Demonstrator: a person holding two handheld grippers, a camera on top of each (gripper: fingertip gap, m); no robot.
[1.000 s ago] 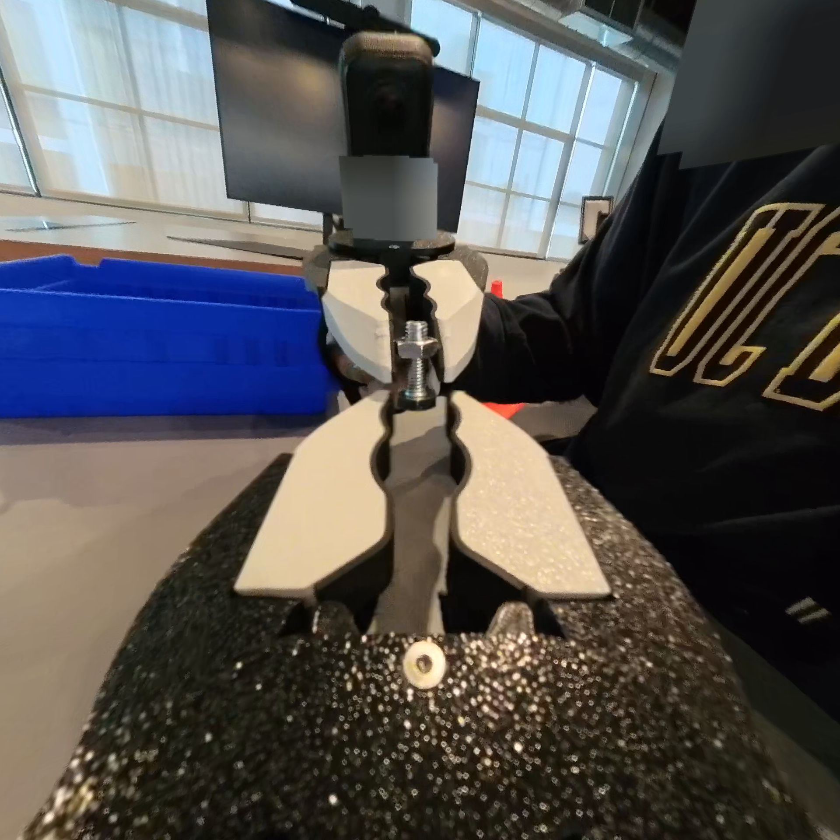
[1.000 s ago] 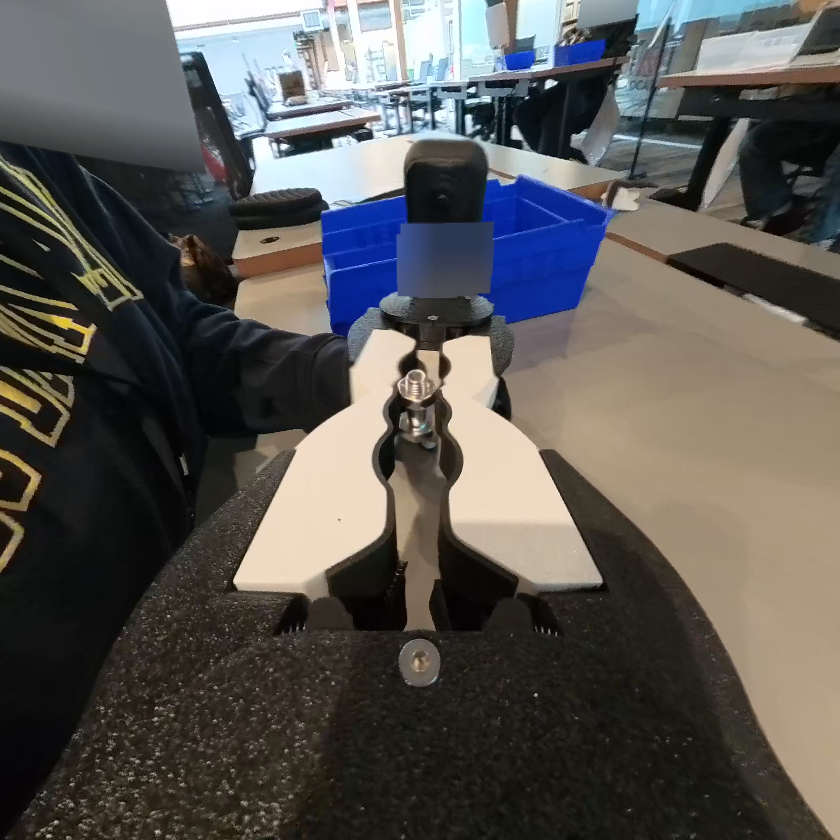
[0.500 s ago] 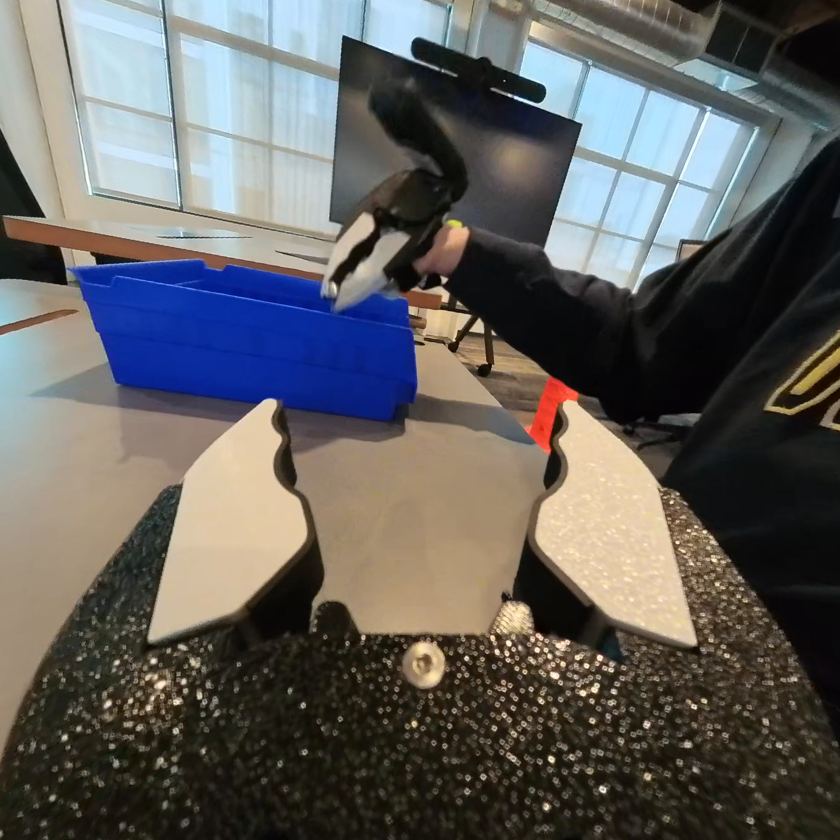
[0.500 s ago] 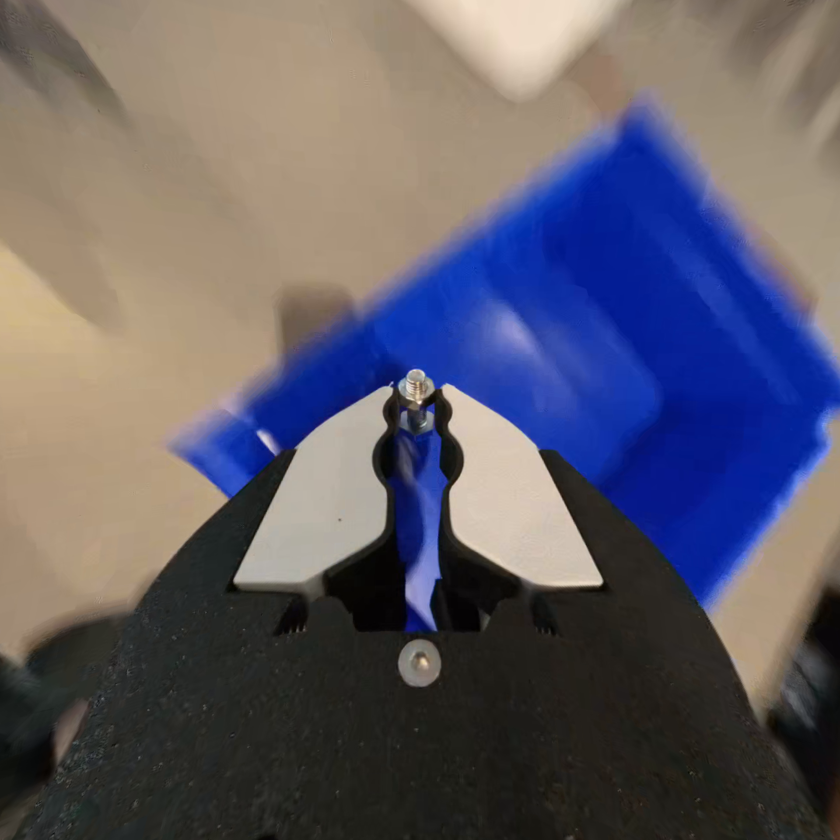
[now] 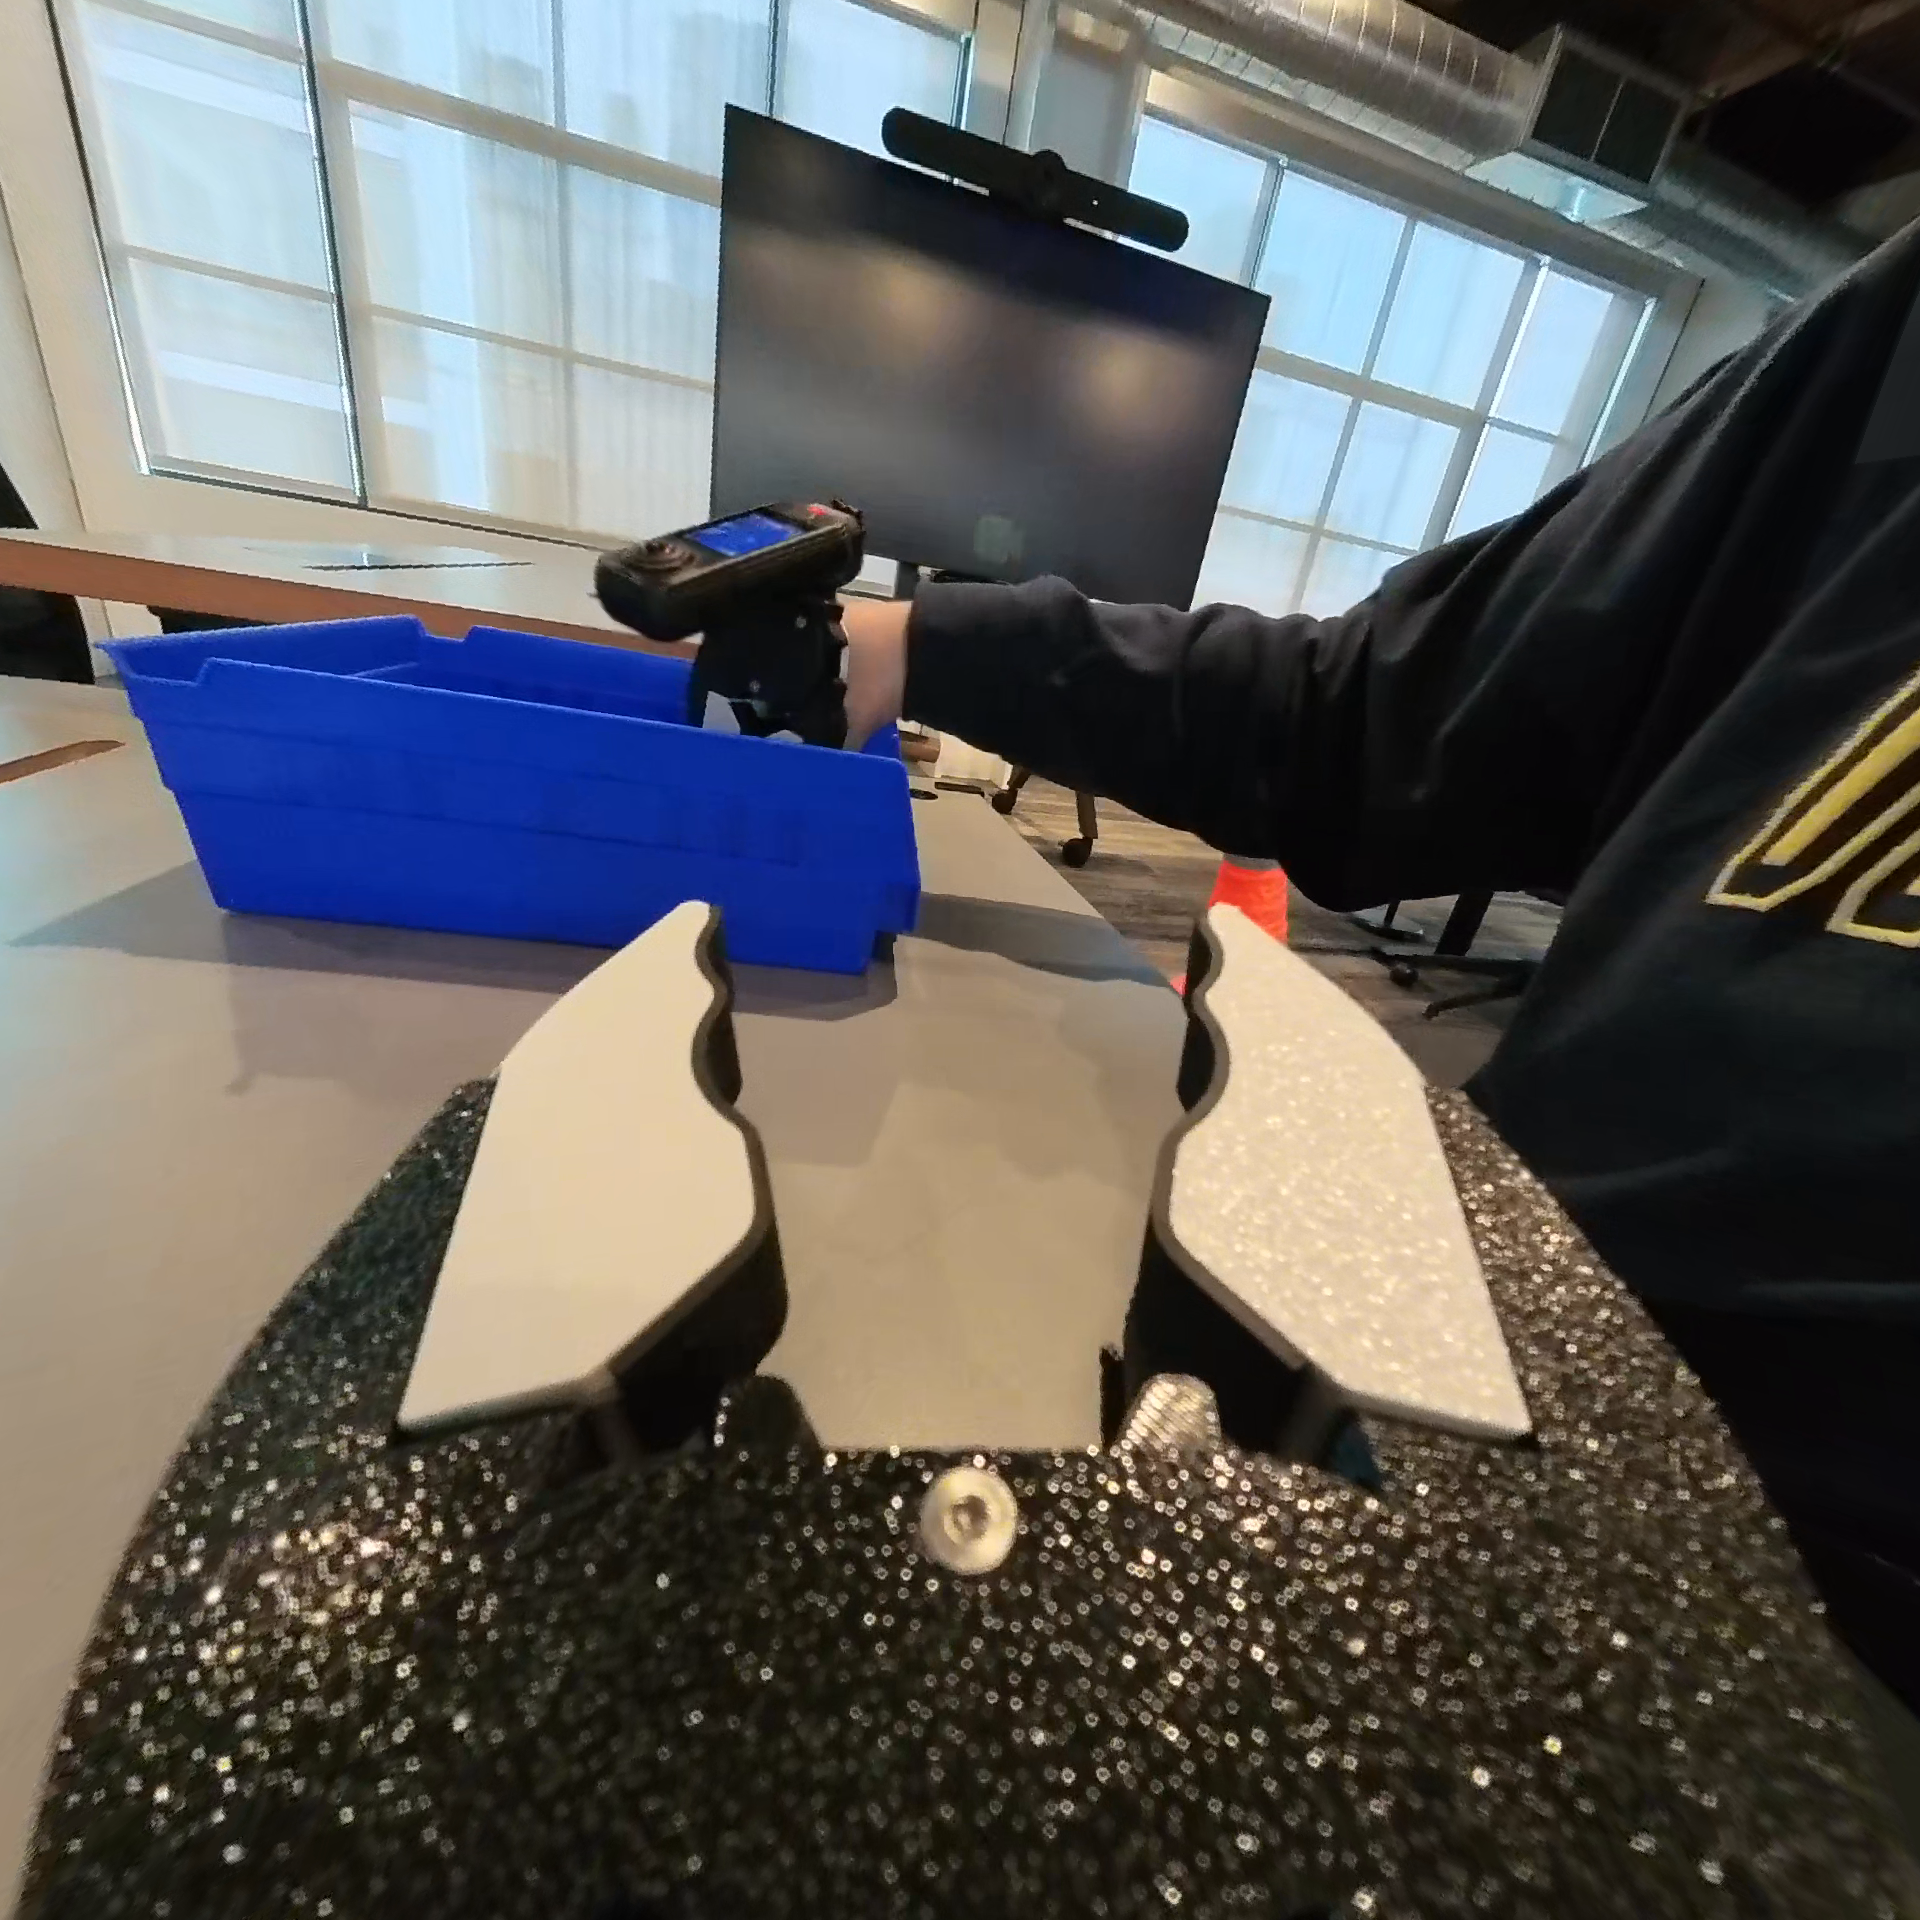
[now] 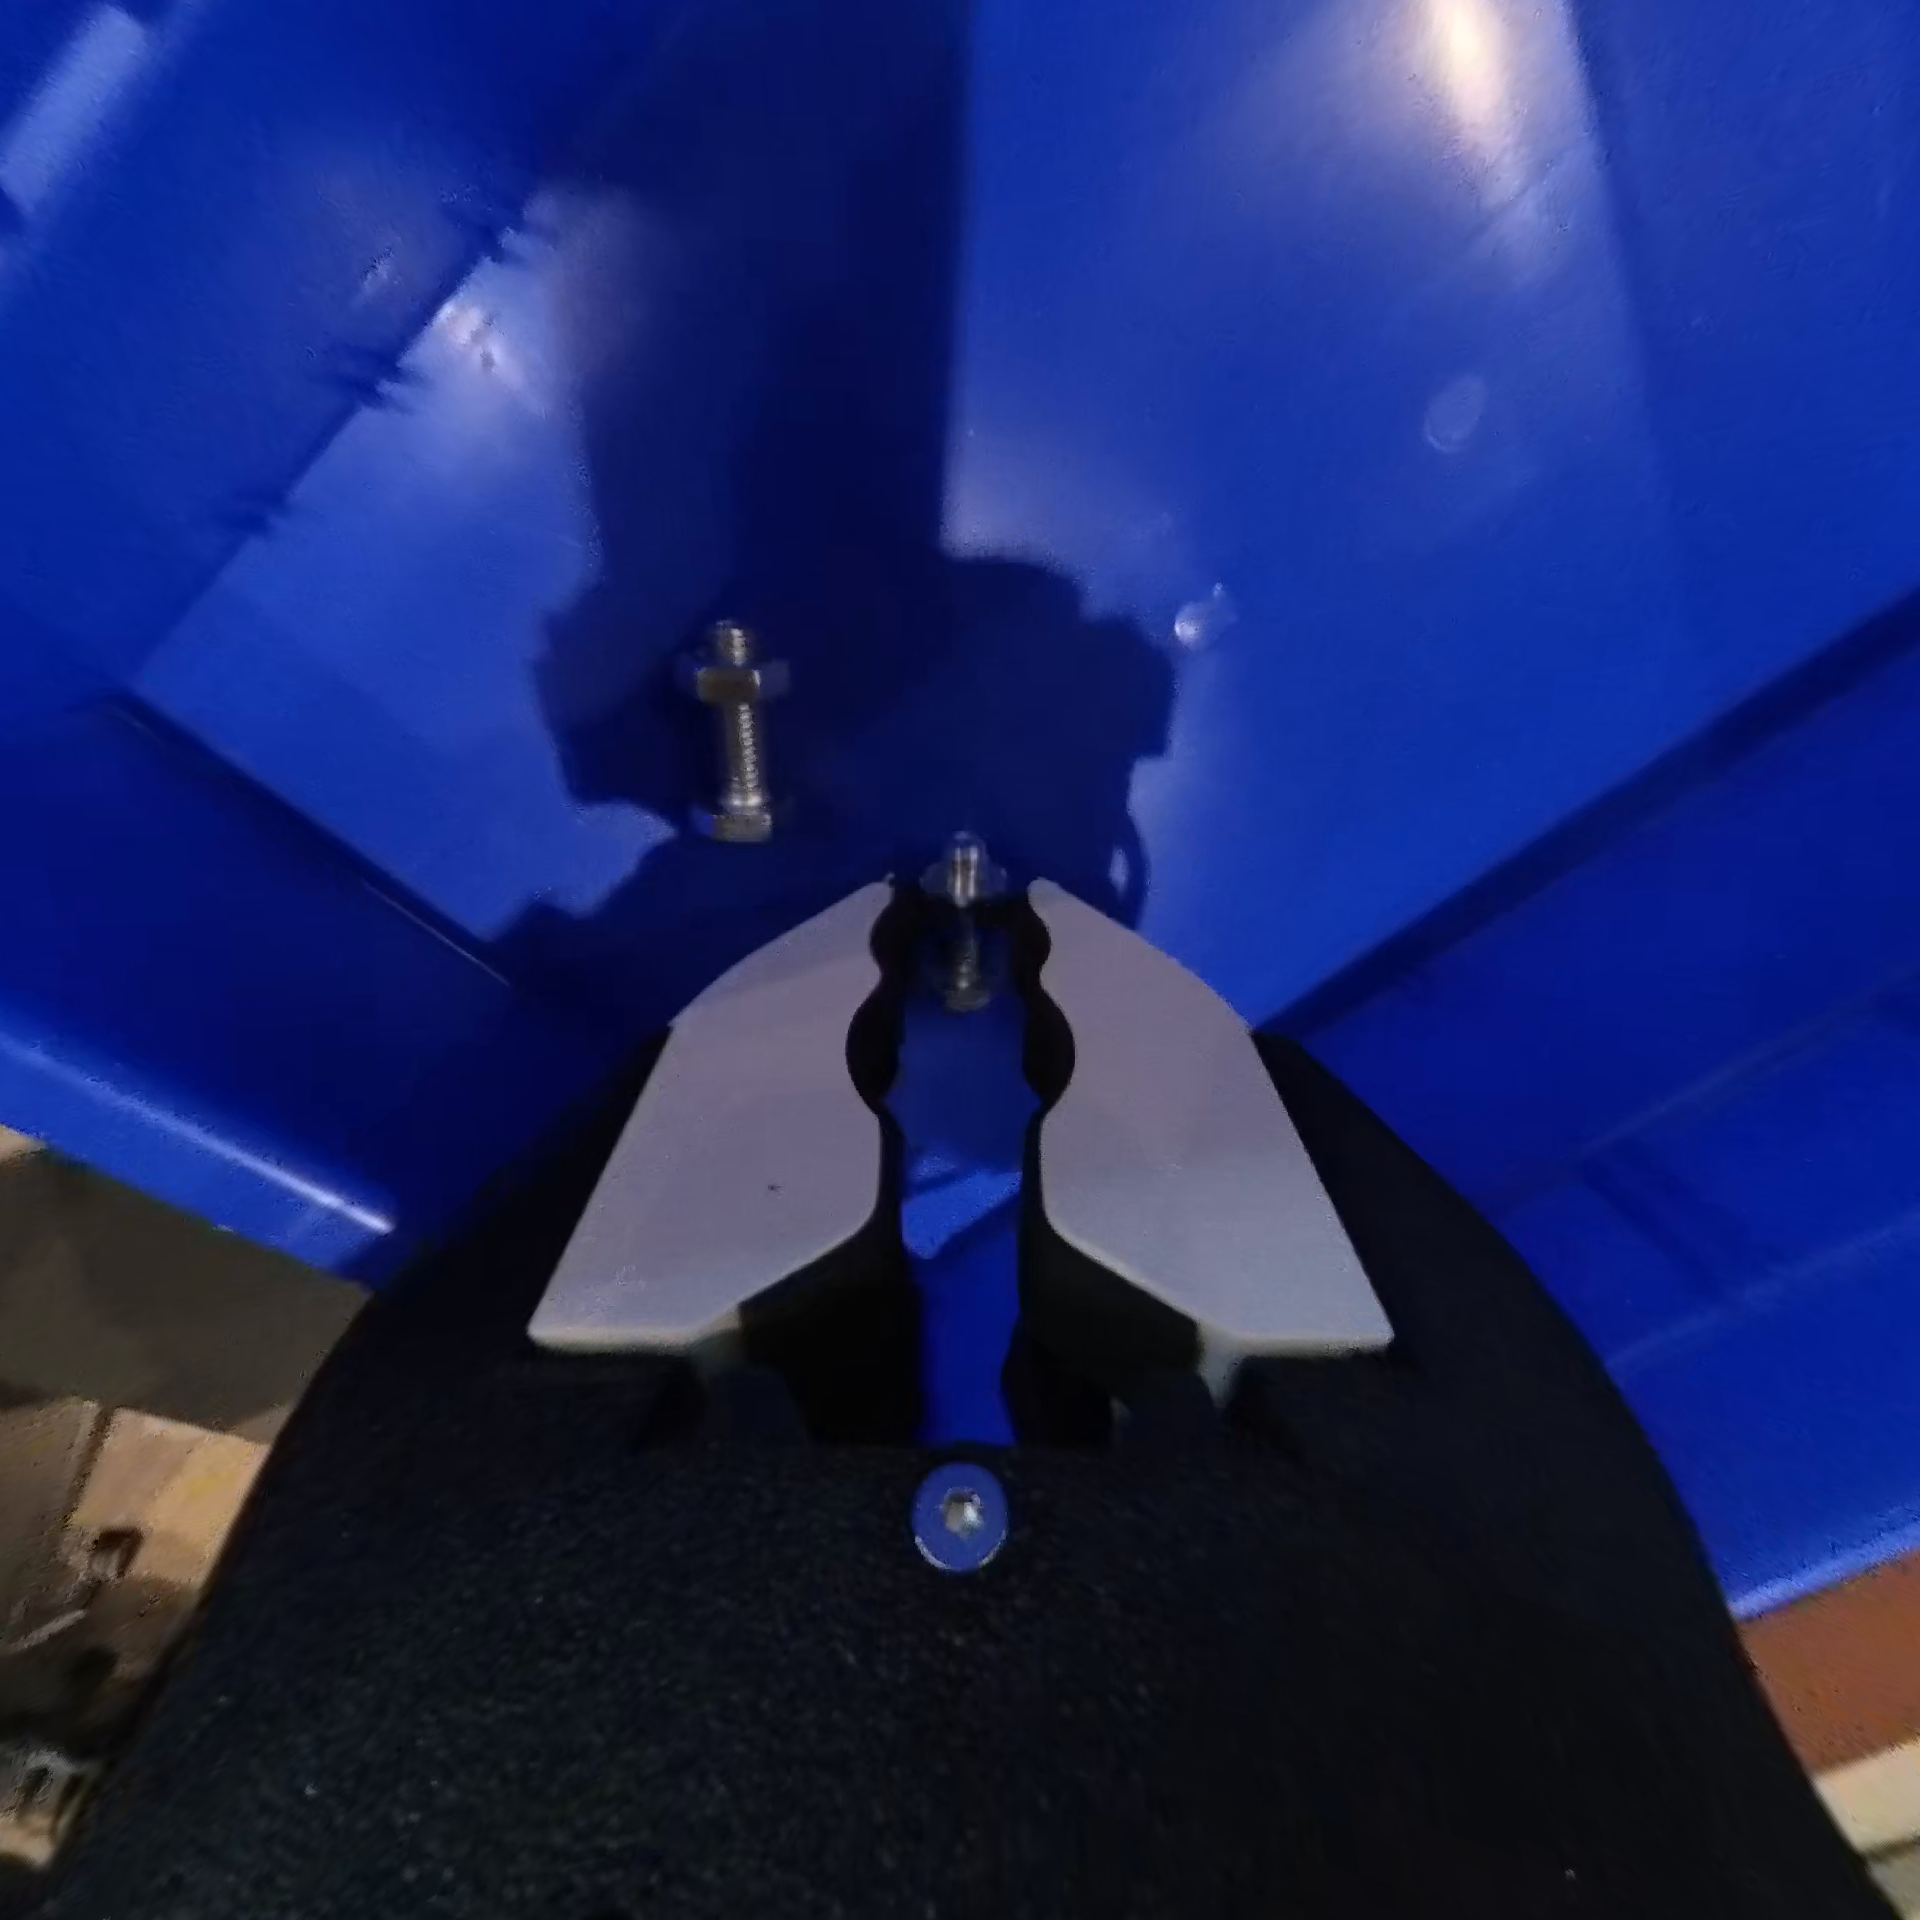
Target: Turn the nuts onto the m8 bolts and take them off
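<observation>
Left wrist view: the left gripper [image 5: 956, 1023] shows matte grey, wavy-edged fingers [image 5: 623, 1122] spread wide over a smooth grey worktop [image 5: 208, 1091], nothing between them; its body is gritty, sparkling black. A glossy blue plastic bin [image 5: 520, 831] stands ahead, and the right gripper [image 5: 769, 665] dips into it. Right wrist view: the right gripper [image 6: 961, 914] pinches a threaded steel bolt [image 6: 961, 935] carrying a hex nut. A second bolt [image 6: 736, 738], with its nut on, lies on the bin's floor.

Daylight pours through tall gridded windows [image 5: 468, 260] behind a dark screen [image 5: 977, 416]; exposed ducts [image 5: 1455, 94] run overhead, above a grey desk [image 5: 208, 1039] and wood-look floor [image 5: 1143, 862].
</observation>
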